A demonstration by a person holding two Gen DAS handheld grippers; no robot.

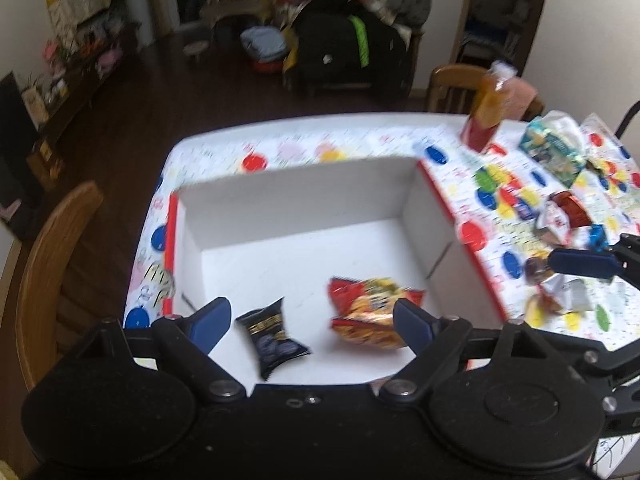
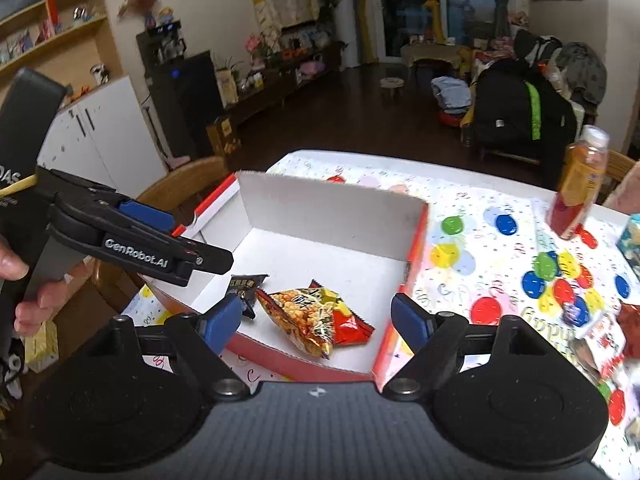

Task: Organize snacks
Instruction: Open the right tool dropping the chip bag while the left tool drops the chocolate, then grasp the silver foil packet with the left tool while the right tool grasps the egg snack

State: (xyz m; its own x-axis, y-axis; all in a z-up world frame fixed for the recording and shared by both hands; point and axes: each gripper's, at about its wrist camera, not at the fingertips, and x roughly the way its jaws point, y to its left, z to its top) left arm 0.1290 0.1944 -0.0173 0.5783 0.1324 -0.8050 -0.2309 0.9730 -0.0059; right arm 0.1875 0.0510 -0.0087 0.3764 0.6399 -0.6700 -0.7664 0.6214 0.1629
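My left gripper (image 1: 312, 320) and right gripper (image 2: 316, 320) both hang open and empty over the white box (image 1: 304, 184), where a black packet (image 1: 272, 336) and an orange snack bag (image 1: 372, 308) lie.

Left gripper (image 1: 310, 322): my fingers (image 1: 212, 322) spread wide, empty, level.
Right gripper (image 2: 316, 320): my fingers (image 2: 412, 322) equally wide apart, nothing between them.
Left hand (image 2: 24, 284): wrapped round the handle.

Left view was pretty smeared, so the loose wrappers (image 1: 560, 296) on the table (image 1: 452, 176) were just blobs. The black packet (image 2: 244, 285) sat half hidden behind a claw finger (image 2: 220, 326) in the right view. Bottle (image 2: 576, 188) label was unreadable, and the teal box (image 2: 632, 240) got cut off.
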